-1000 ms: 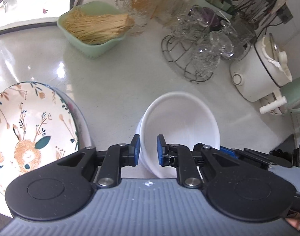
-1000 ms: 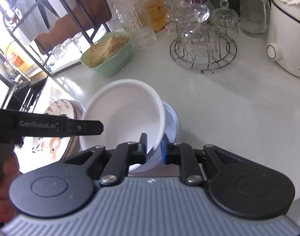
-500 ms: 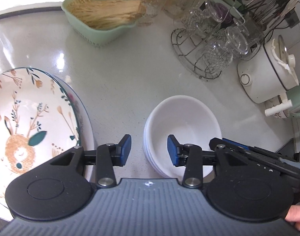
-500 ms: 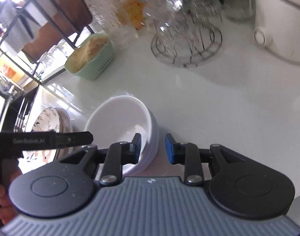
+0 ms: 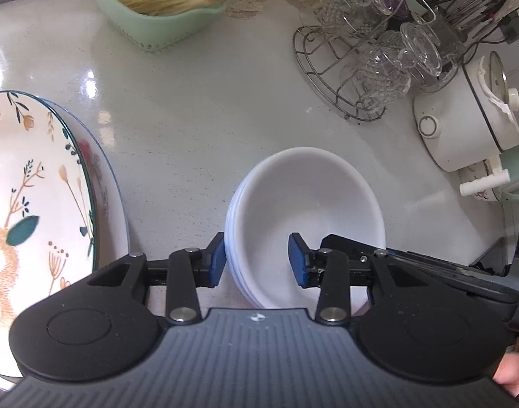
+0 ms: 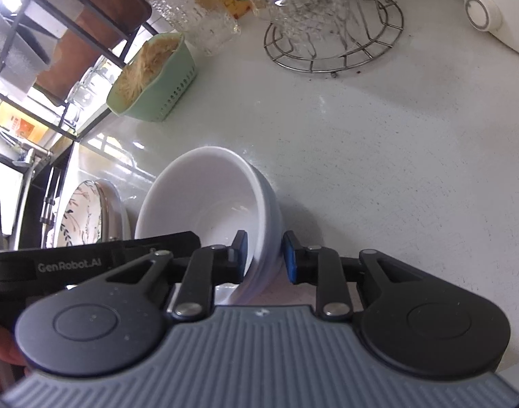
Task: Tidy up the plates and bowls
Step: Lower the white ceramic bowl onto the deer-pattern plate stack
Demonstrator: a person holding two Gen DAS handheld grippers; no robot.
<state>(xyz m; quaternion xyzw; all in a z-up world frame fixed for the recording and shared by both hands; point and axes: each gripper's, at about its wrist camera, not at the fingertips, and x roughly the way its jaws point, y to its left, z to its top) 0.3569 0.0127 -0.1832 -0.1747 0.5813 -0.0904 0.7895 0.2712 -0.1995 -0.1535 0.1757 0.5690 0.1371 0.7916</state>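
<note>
On the bench, both tongs, left [image 5: 256, 260] and right [image 6: 264, 256], straddle the stacked white bowls' [image 5: 307, 217] rim unclenched; stacking looks finished, withdrawal toward six o'clock next.

Each hand-held gripper has a ribbed grey body [image 5: 256, 357] flanked by two round matte-black housings [image 6: 85, 323], with black link arms pinned by silver screws [image 5: 182, 314] at about 12 o'clock. Blue rubber pads [image 5: 216, 265] tip the fingers. White "GenRobot.AI" lettering [image 6: 68, 267] marks one black bar.
</note>
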